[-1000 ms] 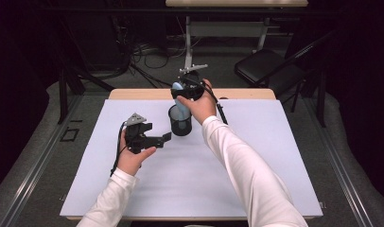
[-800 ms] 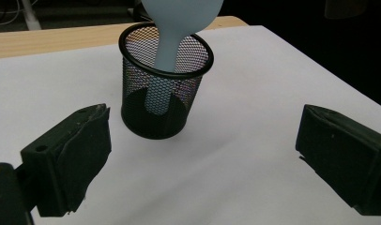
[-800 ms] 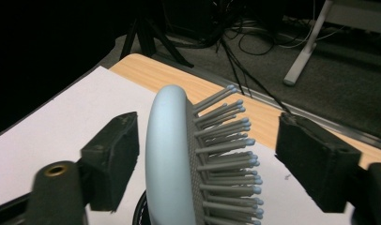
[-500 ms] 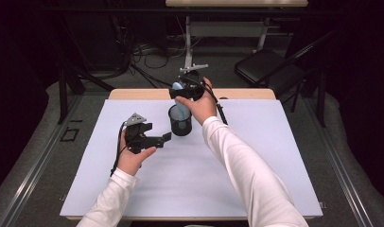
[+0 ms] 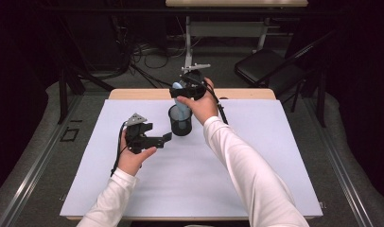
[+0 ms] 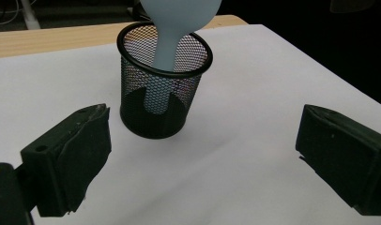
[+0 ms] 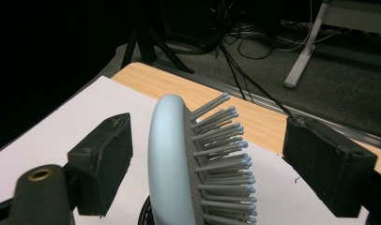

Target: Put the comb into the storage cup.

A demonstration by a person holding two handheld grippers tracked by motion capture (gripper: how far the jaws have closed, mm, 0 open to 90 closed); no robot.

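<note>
Change: right gripper [image 7: 202,159] jaws just opened — pale blue bristled hairbrush [image 7: 179,168] between, untouched, in black mesh cup [image 6: 163,84].
Left gripper [image 6: 202,164]: jaws apart — empty.

Pale blue hairbrush [image 7: 172,159] with grey bristles — inside the black mesh cup [image 6: 160,101], on a white-lilac sheet [image 5: 190,175].

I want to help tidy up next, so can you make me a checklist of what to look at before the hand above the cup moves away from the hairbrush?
1. Hairbrush handle down inside the mesh cup: ok.
2. Cup upright on the white table cover: ok.
3. Right tool has just been opening, pads clear of the brush head on both sides: ok.
4. Brush stands without being held: ok, it leans on the rim.
5. Left tool open, holding nothing, apart from the cup: ok.
6. Will the cup tip under the tall brush: cannot tell.
</note>
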